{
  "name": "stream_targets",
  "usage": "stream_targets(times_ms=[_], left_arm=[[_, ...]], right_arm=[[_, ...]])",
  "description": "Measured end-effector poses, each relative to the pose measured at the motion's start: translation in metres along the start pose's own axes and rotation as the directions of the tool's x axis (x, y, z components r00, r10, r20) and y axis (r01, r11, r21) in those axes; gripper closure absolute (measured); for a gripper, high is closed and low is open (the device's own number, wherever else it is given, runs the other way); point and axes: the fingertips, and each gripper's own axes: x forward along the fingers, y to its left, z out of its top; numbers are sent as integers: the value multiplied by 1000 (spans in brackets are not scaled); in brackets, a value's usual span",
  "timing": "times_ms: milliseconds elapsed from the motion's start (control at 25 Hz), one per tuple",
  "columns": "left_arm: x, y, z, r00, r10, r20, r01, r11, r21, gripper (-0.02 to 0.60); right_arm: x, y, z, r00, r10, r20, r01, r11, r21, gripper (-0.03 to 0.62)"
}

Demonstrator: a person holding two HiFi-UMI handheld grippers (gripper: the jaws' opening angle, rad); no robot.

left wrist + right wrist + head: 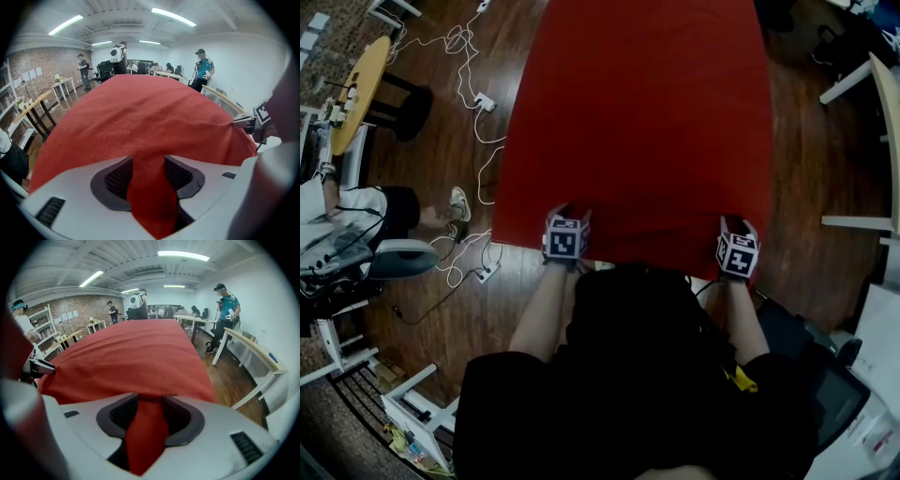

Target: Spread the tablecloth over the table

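**Item: tablecloth [637, 122], red, plain, matte weave.**
- Location: draped over the table directly ahead of the person. It runs from the far end back to the near edge, where both grippers meet it.
- Condition: flat across the top, with only faint ripples showing in the gripper views. The long sides fall over the table's edges. No bare tabletop shows.
- Progress (judged): the spread looks close to done. What remains is likely to settle the near hem, let go of both corners and check that the overhang is even.

**Wooden floor [825, 159].** Dark boards on both sides of the tablecloth.

**Left gripper [148, 174].** At the tablecloth's near left corner, angled downward. It is clamped on a fold of the red fabric, which fills the gap between the dark ribbed pads [119, 177].

**Right gripper [149, 411].** At the tablecloth's near right corner, angled downward in the same way. It is pinching a strip of the same fabric, which hangs through behind the jaws.

**White cables [473, 103].** Loose loops on the floor just left of the tablecloth, not touching it.
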Motion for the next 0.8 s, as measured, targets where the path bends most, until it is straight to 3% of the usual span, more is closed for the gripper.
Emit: stream_targets(times_ms=[200,480,800], left_arm=[[-1,3,0,1000,15,10,-15,1000,-16,370],[-6,-5,-3,1000,16,10,-15,999,-36,370],[-21,3,-24,999,15,43,-14,1000,-27,370]], right_arm=[[-10,-24,23,996,-47,77,44,998,33,418],[7,-26,11,999,-53,9,53,998,17,418],[-5,-19,-5,996,-85,18,84,994,64,422]])
